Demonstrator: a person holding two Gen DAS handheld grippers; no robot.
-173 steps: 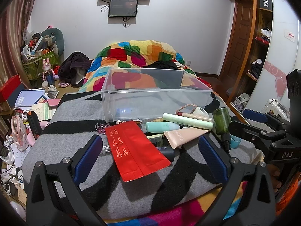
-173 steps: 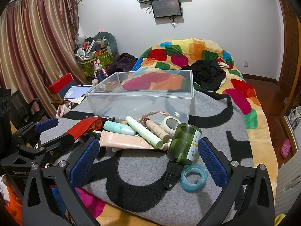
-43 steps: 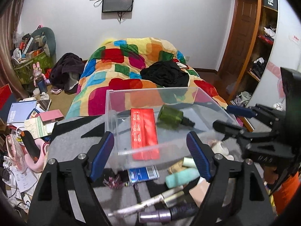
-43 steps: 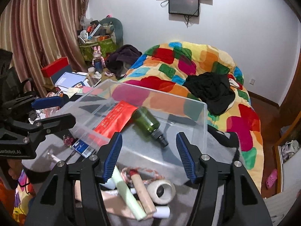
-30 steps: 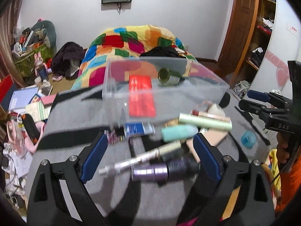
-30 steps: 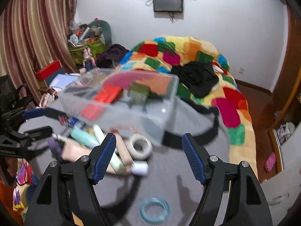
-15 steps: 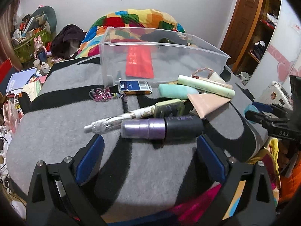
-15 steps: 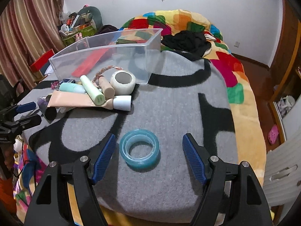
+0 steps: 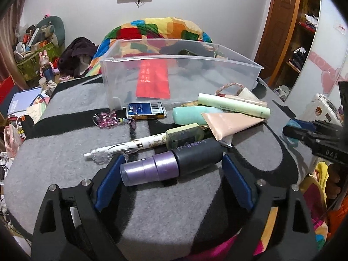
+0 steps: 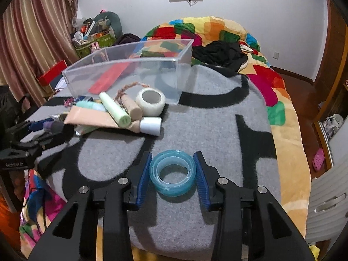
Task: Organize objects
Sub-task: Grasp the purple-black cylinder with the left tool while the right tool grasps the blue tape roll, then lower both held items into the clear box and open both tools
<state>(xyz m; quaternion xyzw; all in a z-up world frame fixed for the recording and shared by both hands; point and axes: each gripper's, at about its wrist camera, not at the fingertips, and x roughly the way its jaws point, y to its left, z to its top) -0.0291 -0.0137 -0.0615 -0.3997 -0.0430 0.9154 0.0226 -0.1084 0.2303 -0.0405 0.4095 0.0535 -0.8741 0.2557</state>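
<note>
The bin (image 9: 180, 80) stands on the grey blanket (image 10: 206, 130) and serves as the landmark. Inside it lie a red packet (image 9: 153, 82) and, toward its far wall, a green bottle (image 9: 191, 53).

The right gripper (image 10: 173, 173) sits well in front of the bin. Its jaws have just been closing around the tape roll (image 10: 173, 175), which lies flat on the blanket between them. The blue pads (image 10: 143, 174) appear to meet the roll's sides, though actual pressure cannot be confirmed.

The left gripper (image 9: 171, 174) is in front of the bin, jaws spread wide and just narrowed slightly. The purple bottle (image 9: 171, 164) lies on its side between the pads, a gap showing at each end.

Between that bottle and the bin lie a pen (image 9: 128, 146), a peach tube (image 9: 230, 124), a green tube (image 9: 233, 105) and a blue box (image 9: 145, 109).
</note>
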